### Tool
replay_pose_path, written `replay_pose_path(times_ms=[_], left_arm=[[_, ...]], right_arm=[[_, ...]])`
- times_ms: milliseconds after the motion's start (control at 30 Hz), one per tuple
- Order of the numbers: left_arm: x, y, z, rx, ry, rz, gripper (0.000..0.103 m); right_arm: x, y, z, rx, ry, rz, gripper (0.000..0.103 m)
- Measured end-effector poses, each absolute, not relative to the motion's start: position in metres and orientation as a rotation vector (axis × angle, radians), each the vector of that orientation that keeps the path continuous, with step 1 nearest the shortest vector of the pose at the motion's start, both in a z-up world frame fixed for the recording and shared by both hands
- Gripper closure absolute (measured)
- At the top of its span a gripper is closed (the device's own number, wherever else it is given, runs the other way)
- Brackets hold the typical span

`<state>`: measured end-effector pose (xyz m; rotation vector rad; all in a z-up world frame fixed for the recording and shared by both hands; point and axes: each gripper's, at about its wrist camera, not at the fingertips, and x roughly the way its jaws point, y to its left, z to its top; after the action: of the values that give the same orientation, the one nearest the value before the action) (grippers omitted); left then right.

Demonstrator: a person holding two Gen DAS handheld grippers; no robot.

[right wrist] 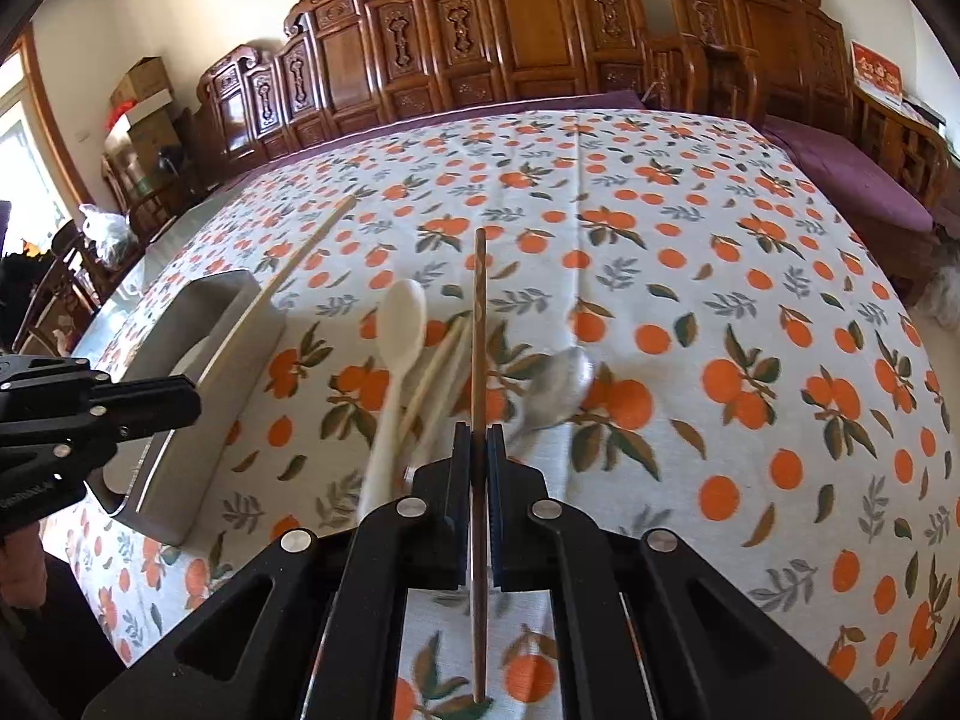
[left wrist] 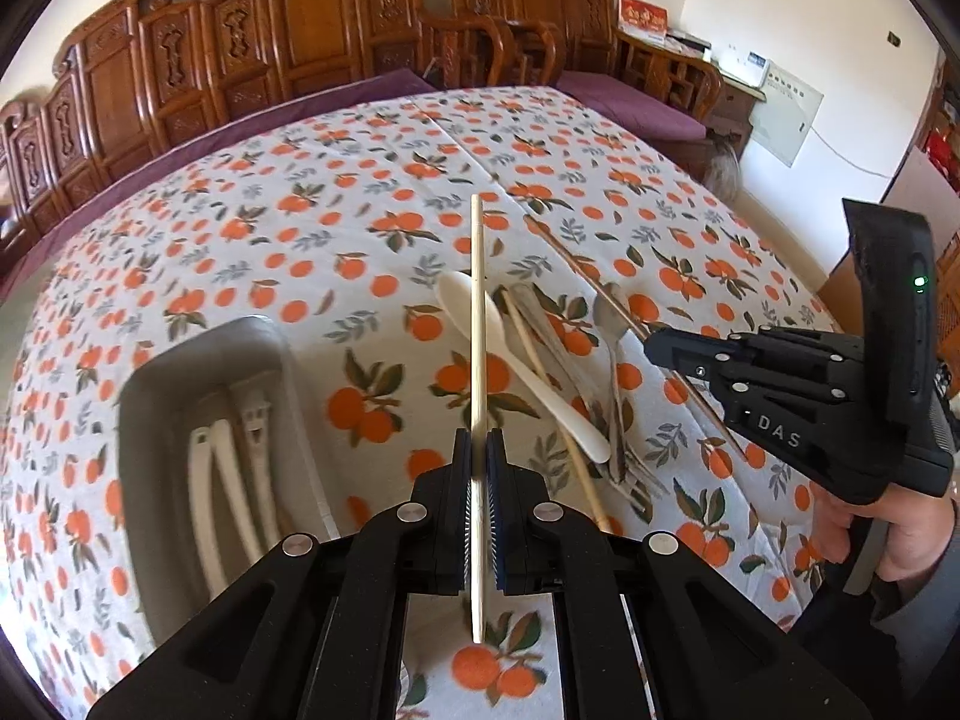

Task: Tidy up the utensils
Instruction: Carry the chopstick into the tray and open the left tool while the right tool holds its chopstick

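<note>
While each tool, left (left wrist: 478, 450) and right (right wrist: 478, 444), is clamped on a chopstick, the tray (left wrist: 144, 396) holds few utensils; spoons (left wrist: 522, 372) and sticks ahead remain unsorted.

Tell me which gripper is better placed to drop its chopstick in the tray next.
Left. The left gripper, shut on the pale chopstick, sits right beside the grey tray; the right gripper is farther off.
</note>
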<state>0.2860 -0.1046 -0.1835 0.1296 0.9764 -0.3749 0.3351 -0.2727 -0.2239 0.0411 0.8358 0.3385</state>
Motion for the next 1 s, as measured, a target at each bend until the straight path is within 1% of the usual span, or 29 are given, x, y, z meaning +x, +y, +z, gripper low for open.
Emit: replay_pose_path(times_ms=[467,800,1000], left_arm=[[0.263,-0.049,-0.169,0.099,0.937,-0.323,0.099],[0.27,-0.004,-0.197,0.007,0.973,-0.239,0.099],[0.272,0.006,-0.213,-0.012,1.001,-0.223,0.099]], right_arm=[[0.333,-0.234,-0.227,-0.024,0.843,0.396,0.097],[0.332,-0.234,-0.229,-0.031,0.849,0.392,0.097],[0.332,-0.233,-0.229,-0.037,0.848,0.4,0.097]])
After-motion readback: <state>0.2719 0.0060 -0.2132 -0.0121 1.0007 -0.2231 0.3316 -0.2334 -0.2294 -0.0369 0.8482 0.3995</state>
